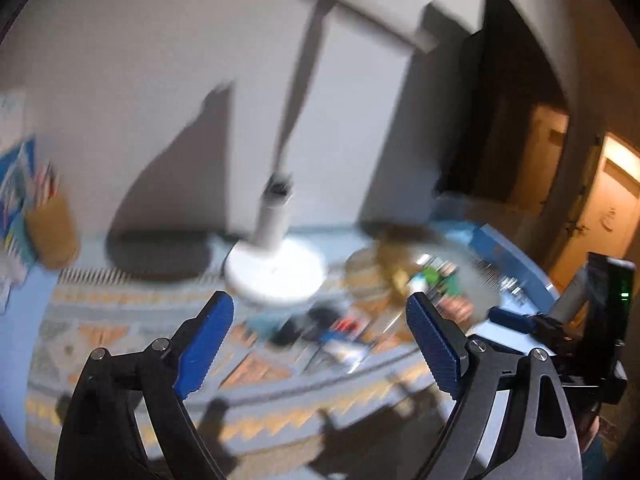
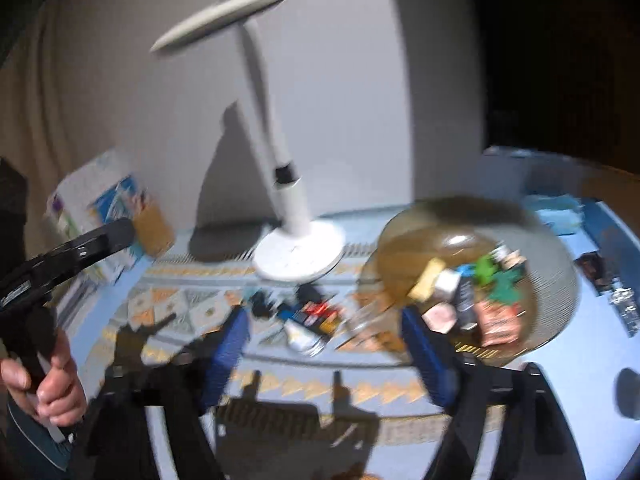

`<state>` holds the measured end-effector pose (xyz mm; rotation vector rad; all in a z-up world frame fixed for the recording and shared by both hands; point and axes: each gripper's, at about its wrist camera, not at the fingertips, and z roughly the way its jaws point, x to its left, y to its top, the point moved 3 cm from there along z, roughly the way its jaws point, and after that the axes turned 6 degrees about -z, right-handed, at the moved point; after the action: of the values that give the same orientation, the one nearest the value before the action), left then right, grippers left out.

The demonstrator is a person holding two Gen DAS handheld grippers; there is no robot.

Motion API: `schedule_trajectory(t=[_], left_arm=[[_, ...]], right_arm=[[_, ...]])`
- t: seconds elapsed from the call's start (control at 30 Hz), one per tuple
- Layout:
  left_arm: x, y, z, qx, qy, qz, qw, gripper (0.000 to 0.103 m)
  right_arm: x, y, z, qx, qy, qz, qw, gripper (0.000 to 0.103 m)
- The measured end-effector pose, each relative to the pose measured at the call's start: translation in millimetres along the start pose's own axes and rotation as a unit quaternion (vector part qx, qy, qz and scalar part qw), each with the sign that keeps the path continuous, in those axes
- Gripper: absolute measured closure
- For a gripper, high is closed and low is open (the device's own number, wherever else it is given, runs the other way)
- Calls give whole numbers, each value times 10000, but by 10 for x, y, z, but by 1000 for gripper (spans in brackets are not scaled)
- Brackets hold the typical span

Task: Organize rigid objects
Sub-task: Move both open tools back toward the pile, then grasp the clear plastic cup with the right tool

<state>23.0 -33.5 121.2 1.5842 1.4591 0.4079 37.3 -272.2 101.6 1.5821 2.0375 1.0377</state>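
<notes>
Both views are smeared by motion blur, so small items are hard to name. At the far left a tan cup (image 1: 52, 232) holding pencils stands on the table against the wall, with a blue-and-white box (image 2: 100, 208) just beside it; the right wrist view shows the box more fully. Only that view shows the person's left hand (image 2: 44, 384) wrapped round the left gripper's handle at the left edge.

The left gripper (image 1: 320, 344) hovers above the patterned cloth (image 1: 132, 320) with its blue pads spread wide and nothing between them. Past it stands a white desk lamp (image 1: 276, 272); its flat head is clearer in the right wrist view. In front of the lamp base lies a loose scatter of small objects (image 2: 308, 316), too blurred to identify.

The right gripper (image 2: 324, 344) is likewise released, its jaws wide apart and holding nothing. To the right sits an amber glass bowl (image 2: 420, 236) holding more small items, among them a green piece (image 2: 496, 276). The left wrist view alone shows a lit doorway (image 1: 612, 208) at the far right.
</notes>
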Motion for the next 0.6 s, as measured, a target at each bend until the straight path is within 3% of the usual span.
schedule_trajectory(t=[0.13, 0.23, 0.47, 0.6], left_arm=[[350, -394, 323, 441, 473, -128, 9978, 16], [461, -577, 509, 655, 597, -124, 9960, 16], [476, -770, 634, 759, 896, 129, 9930, 16], [443, -779, 582, 616, 931, 247, 9934, 16]], right_arm=[[94, -337, 364, 357, 237, 92, 9990, 17], [55, -517, 591, 635, 221, 224, 9975, 17], [-59, -683, 746, 793, 170, 386, 9960, 17], [-176, -695, 757, 792, 226, 686, 9942, 17]])
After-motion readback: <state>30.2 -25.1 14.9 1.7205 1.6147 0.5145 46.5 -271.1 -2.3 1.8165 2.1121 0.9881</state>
